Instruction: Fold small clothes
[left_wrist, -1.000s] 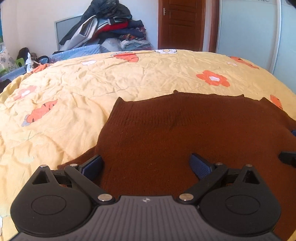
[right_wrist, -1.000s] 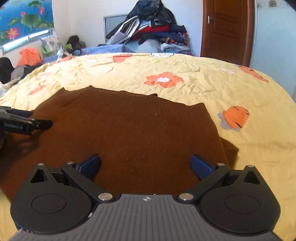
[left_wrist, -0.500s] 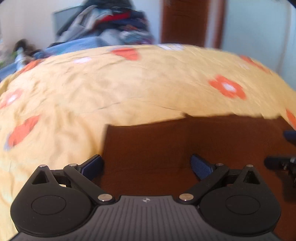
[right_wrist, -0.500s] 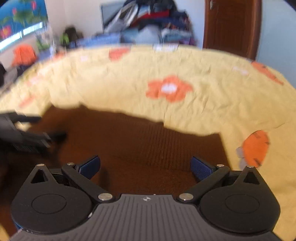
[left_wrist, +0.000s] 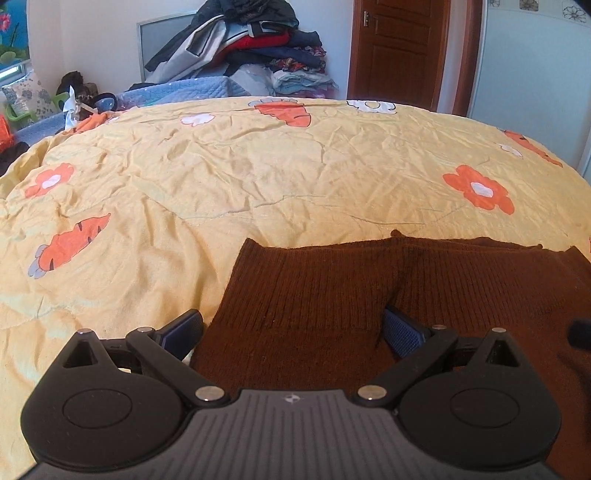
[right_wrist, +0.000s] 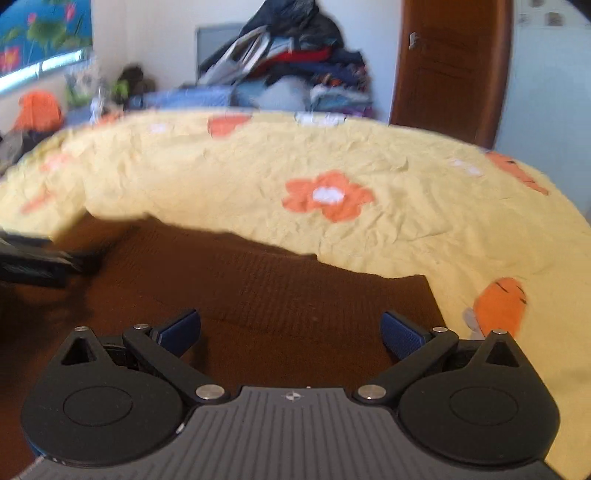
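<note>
Lying flat on the yellow quilt (left_wrist: 258, 177) with its orange flower and carrot prints, the brown knitted garment (left_wrist: 332, 295) fills the near part of both views, its ribbed edge facing the far side of the bed. No box, basket or drawer shows in either view; the nearest thing to a store is the heap of clothes (left_wrist: 251, 44) stacked against the far wall beside the brown door (left_wrist: 397, 51). The left gripper (left_wrist: 293, 326) sits low over the garment's left corner with its jaws spread wide, the left blue pad just off the knit over the quilt and the right pad against a raised crease in the knit, gripping nothing. The right gripper (right_wrist: 290, 330) hovers over the garment's right part, jaws likewise wide and empty; that view is blurred. Compared with a second ago, both cameras have moved forward and down toward the garment's far edge, so less brown knit and more quilt lies ahead, and the left camera's picture has sharpened again since half a second ago.
</note>
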